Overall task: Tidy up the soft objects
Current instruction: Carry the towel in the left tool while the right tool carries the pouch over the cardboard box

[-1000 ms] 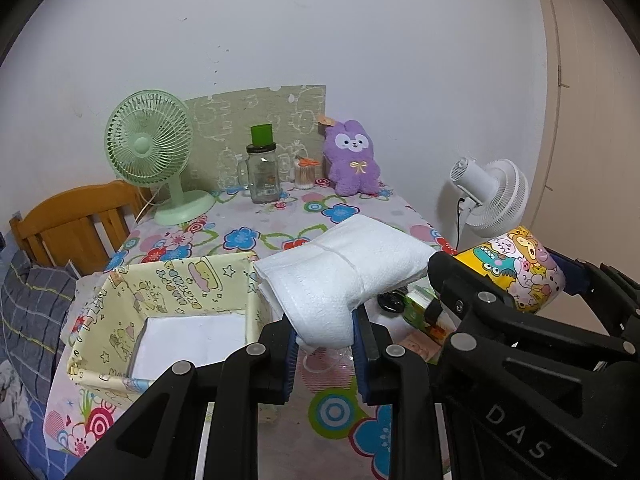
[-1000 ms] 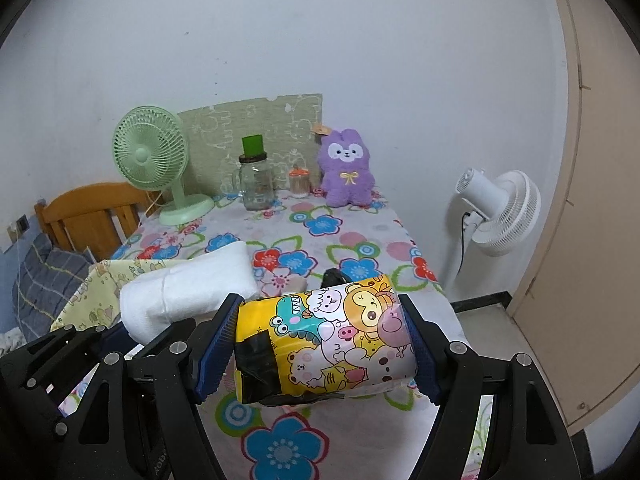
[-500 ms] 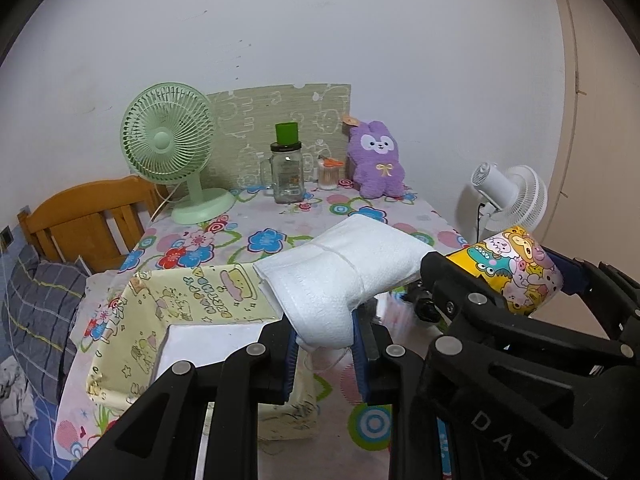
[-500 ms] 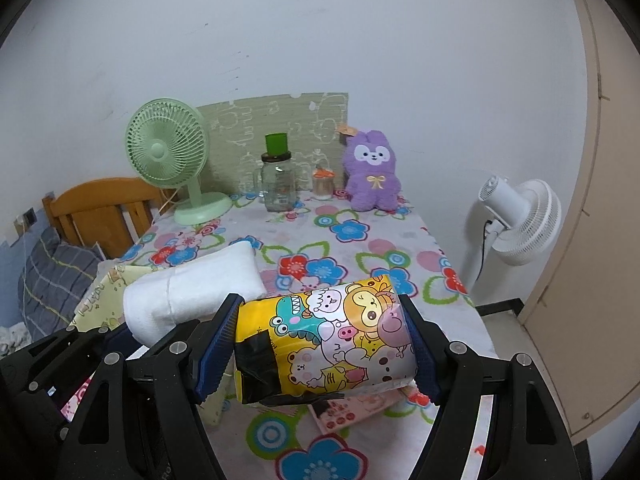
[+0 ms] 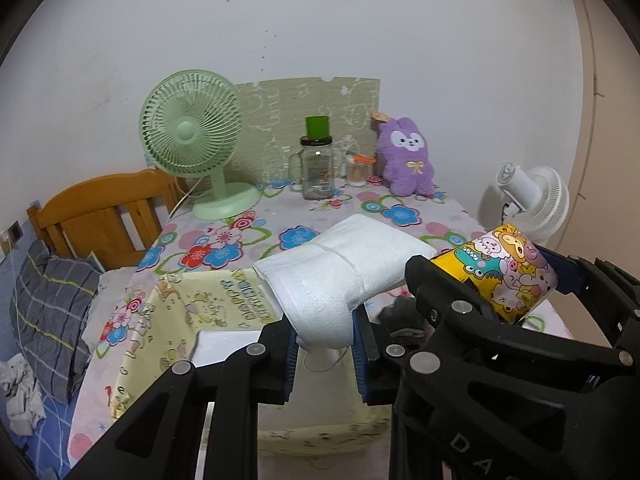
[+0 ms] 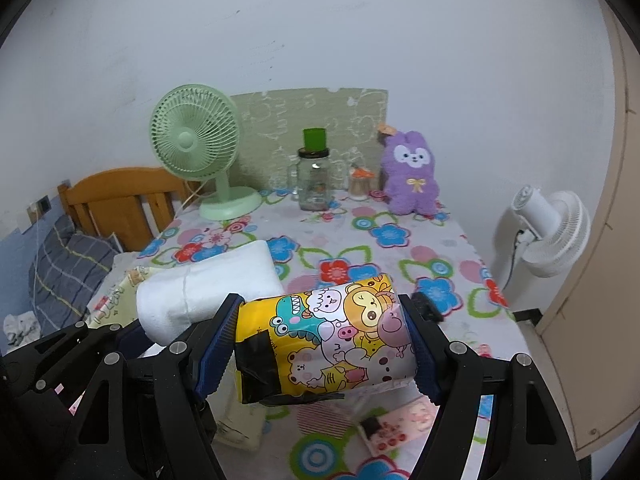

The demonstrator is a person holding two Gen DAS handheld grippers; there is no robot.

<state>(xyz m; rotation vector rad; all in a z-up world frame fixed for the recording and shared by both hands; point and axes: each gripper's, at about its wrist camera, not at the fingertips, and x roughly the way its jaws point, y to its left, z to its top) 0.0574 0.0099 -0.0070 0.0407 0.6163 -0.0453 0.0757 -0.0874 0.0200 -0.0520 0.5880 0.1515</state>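
Low in both frames, left gripper (image 5: pixel 324 354) jaws stay clamped on folded white towel (image 5: pixel 340 276), right gripper (image 6: pixel 320 350) on yellow cartoon-print pack (image 6: pixel 326 338). Both pulled back from the counter (image 6: pixel 400 256); yellow fabric bin (image 5: pixel 192 320) now below the towel, drop likely next.

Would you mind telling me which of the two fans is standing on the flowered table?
The green fan, on its round base at the table's back left. The white fan is off the table's right edge, against the wall.
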